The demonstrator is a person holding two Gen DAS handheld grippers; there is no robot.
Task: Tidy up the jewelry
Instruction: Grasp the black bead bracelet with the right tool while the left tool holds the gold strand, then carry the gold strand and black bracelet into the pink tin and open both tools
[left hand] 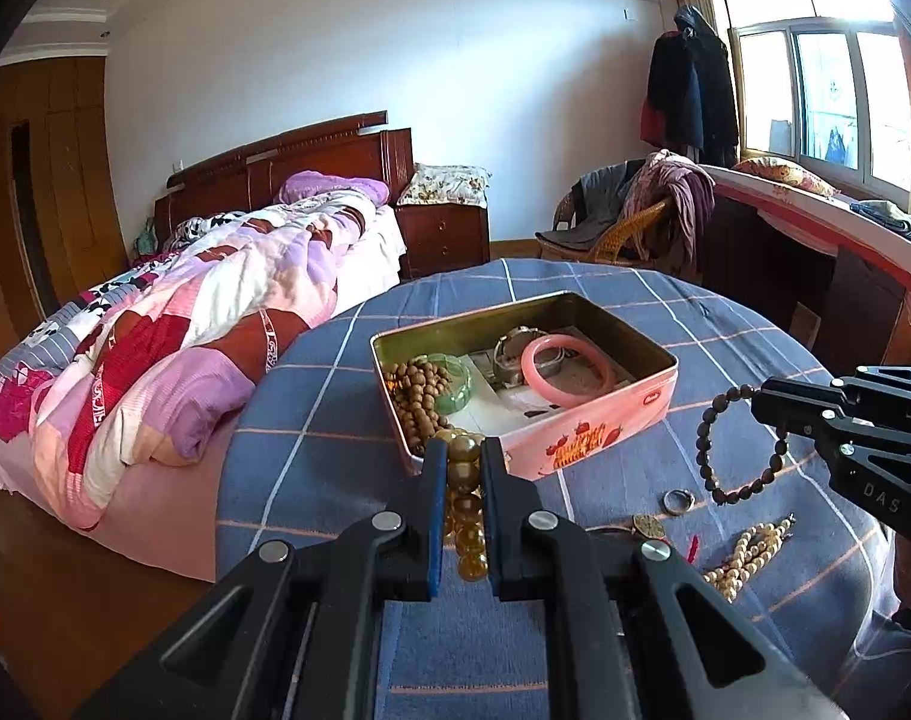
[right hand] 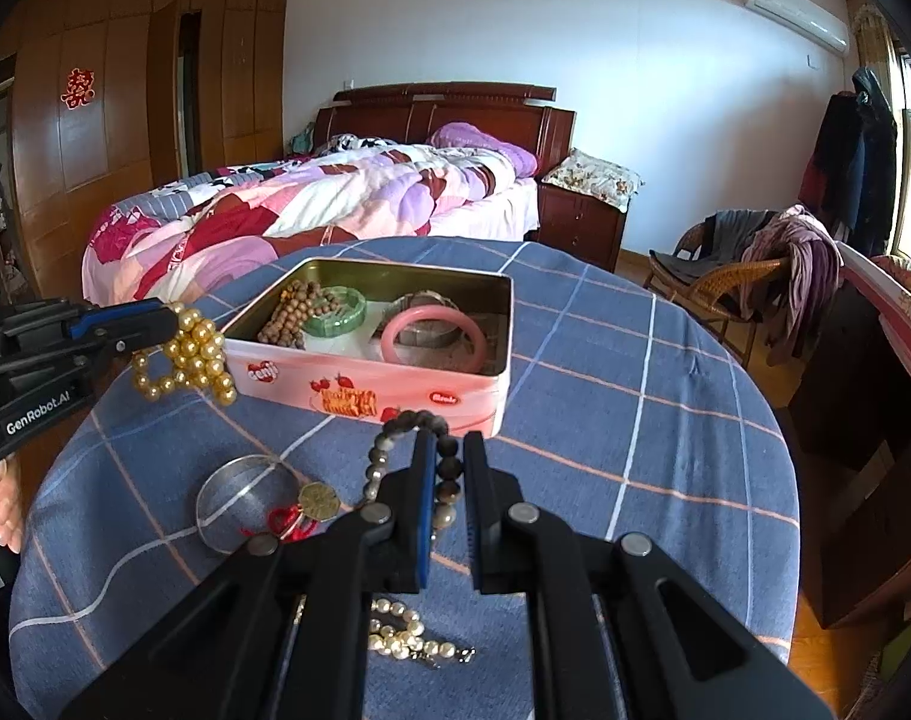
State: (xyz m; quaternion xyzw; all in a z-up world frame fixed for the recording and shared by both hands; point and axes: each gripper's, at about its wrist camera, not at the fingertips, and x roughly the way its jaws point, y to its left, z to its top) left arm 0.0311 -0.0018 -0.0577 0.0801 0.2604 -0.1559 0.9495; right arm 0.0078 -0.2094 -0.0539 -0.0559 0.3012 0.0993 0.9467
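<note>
The left gripper (left hand: pixel 458 459) was clamped on a strand of glossy amber beads (left hand: pixel 464 504), its fingers narrowly apart around them, just beside the near corner of the pink tin box (left hand: pixel 575 432). The right gripper (right hand: pixel 443 456) was closed on a dark round-bead bracelet (right hand: pixel 389 441) lifted near the tin's front wall. Inside the metal-lined tin lay a smooth pink bangle (right hand: pixel 434 339), a green bangle (right hand: pixel 335 312) and matte brown wooden beads (right hand: pixel 290 312). On the checked cloth of the worktop (right hand: pixel 635 420) rested a thin silver bangle (right hand: pixel 239 501) and pearls (right hand: pixel 404 639).
</note>
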